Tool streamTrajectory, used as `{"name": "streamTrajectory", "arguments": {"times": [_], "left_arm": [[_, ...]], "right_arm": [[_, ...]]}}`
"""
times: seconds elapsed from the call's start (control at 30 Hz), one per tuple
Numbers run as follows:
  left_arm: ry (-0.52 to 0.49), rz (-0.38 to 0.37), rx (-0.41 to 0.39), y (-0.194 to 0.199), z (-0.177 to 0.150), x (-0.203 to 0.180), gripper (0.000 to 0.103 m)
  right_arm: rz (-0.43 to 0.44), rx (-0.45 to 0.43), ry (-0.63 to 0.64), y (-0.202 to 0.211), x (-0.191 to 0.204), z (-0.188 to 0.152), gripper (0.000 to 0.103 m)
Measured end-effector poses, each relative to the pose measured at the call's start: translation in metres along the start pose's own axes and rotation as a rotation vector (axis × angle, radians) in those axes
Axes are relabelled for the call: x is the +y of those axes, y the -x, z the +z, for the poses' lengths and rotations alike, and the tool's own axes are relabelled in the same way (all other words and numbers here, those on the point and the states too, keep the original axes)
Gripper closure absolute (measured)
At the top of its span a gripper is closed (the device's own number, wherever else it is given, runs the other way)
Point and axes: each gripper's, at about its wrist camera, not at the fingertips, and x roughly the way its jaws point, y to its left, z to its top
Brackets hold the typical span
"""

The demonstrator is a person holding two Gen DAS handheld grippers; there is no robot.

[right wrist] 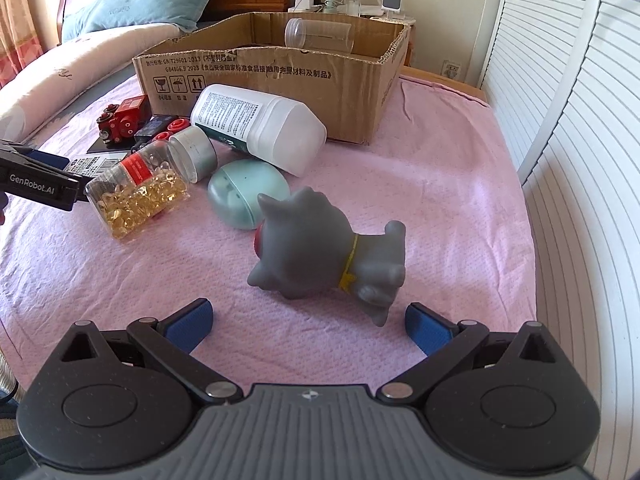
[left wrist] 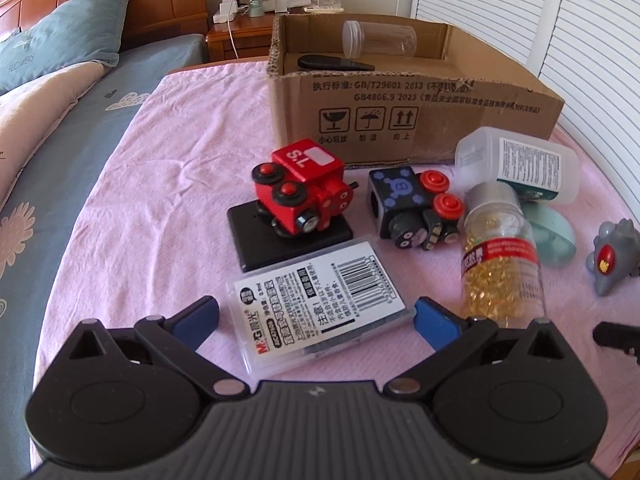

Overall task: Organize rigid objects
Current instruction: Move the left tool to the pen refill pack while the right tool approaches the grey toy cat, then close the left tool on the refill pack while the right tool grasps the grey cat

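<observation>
My left gripper (left wrist: 316,316) is open, its blue pads on either side of a clear plastic case with a barcode label (left wrist: 316,304) lying flat on the pink cloth. Beyond it a red toy train (left wrist: 300,192) rests on a black slab (left wrist: 288,236), with a dark blue toy train (left wrist: 412,208) to its right. My right gripper (right wrist: 308,320) is open, just short of a grey toy animal (right wrist: 320,252) lying on its side. A jar of yellow beads (right wrist: 140,188), a teal round case (right wrist: 246,192) and a white bottle (right wrist: 264,128) lie further back.
A cardboard box (left wrist: 400,120) stands at the back of the pink cloth (left wrist: 160,200), holding a clear jar (left wrist: 380,40) and a black object (left wrist: 332,64). White slatted doors (right wrist: 580,120) run along the right. A bed with pillows lies left; a nightstand with a fan stands behind.
</observation>
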Motion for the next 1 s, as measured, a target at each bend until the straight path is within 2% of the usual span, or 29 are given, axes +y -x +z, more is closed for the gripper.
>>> {"name": "streamTrajectory", "arguments": {"times": [0.2, 0.37, 0.57, 0.87, 1.0], "left_arm": [[0.04, 0.027, 0.008, 0.008, -0.011, 0.021, 0.0], [0.084, 0.061, 0.001, 0.006, -0.008, 0.013, 0.0], [0.08, 0.056, -0.008, 0.004, -0.005, 0.004, 0.0], [0.102, 0.073, -0.021, 0.001, -0.003, 0.004, 0.0], [0.104, 0.074, -0.02, 0.0, -0.002, 0.004, 0.001]], "right_arm": [[-0.006, -0.007, -0.008, 0.001, 0.001, -0.002, 0.0], [-0.028, -0.01, -0.036, 0.001, 0.005, -0.003, 0.0], [-0.047, -0.007, -0.069, -0.002, 0.008, 0.004, 0.0], [-0.095, -0.052, -0.131, -0.001, 0.002, 0.017, 0.0], [-0.115, -0.036, -0.125, -0.006, 0.005, 0.02, 0.011]]}}
